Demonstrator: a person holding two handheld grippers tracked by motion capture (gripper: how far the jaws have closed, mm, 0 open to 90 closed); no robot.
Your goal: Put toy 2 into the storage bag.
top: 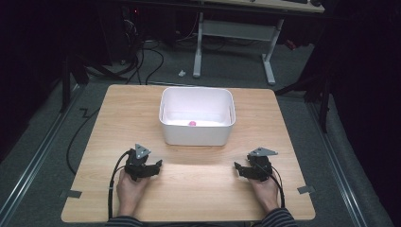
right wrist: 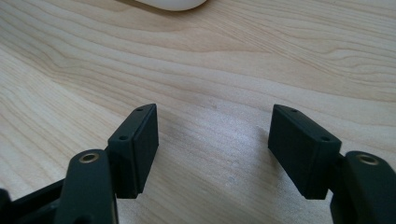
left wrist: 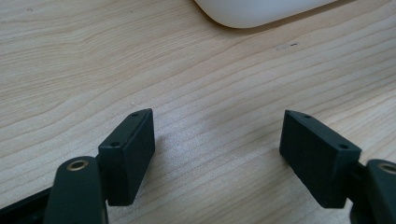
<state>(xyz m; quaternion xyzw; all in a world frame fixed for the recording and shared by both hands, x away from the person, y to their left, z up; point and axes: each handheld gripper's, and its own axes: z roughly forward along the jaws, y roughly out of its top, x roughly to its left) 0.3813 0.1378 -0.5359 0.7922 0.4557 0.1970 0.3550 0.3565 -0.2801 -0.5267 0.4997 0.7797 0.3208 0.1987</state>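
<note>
we've got both grippers parked low on the wooden table (top: 189, 189), near the front edge. our left gripper (top: 152, 166) sits with its jaws spread wide and nothing between them, just bare wood grain. our right gripper (top: 242, 169) is the same story, jaws parted and empty. dead ahead, between the two, sits the white bin (top: 196, 137), and inside it, near the front wall, a small pink ball (top: 192, 124) rests on the floor. so the ball is well apart from both grippers, tucked behind that wall. here's the worry, as we read it: go in low and a jaw could knock the rim and shove the light bin back. and that round ball may well roll off if one jaw touches first.
</note>
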